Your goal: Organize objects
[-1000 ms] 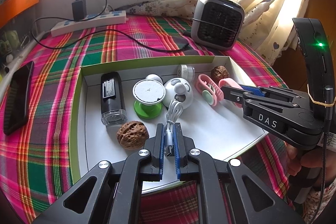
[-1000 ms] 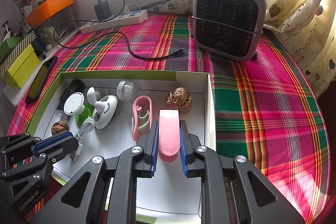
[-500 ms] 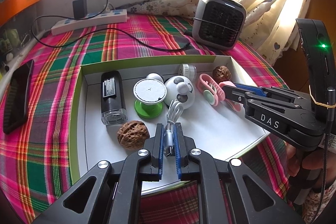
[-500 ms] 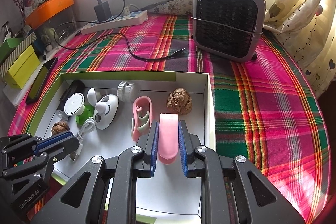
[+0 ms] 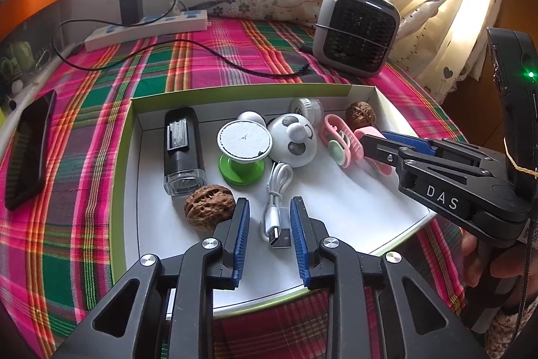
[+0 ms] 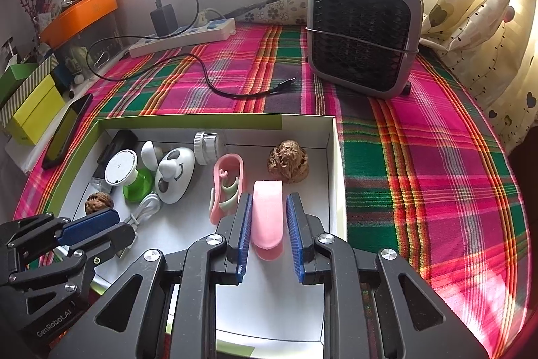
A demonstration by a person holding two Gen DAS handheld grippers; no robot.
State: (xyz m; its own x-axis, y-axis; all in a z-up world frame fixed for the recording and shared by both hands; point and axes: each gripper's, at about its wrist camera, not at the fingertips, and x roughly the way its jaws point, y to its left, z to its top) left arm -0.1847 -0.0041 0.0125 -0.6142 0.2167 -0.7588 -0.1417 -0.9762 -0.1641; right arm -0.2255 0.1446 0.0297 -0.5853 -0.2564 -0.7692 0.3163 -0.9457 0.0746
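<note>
Fingers of the left gripper (image 5: 269, 217) have just been opening and now stand apart either side of the white USB cable (image 5: 274, 201), which lies loose on the tray floor with its plug toward the camera, neither pad touching it; fingers of the right gripper (image 6: 269, 221) have just been opening too, and the pink clip (image 6: 268, 217) lies between them with a sliver of gap on each side; a walnut (image 5: 209, 206) sits just left of the left gripper, touching the base of the black rectangular device (image 5: 183, 150); beyond the cable stand the green-based spool (image 5: 242, 153) and the panda-faced gadget (image 5: 296, 143), side by side; further right lies a pink holder (image 6: 227, 184), and behind the clip a second walnut (image 6: 288, 161) near the tray's right wall; all rest inside the white tray (image 6: 331, 157) with its green rim; the tray sits on the plaid-covered bench (image 6: 420, 164); at the back stand a small grey heater (image 6: 364, 36) and a power strip (image 6: 183, 37).
</note>
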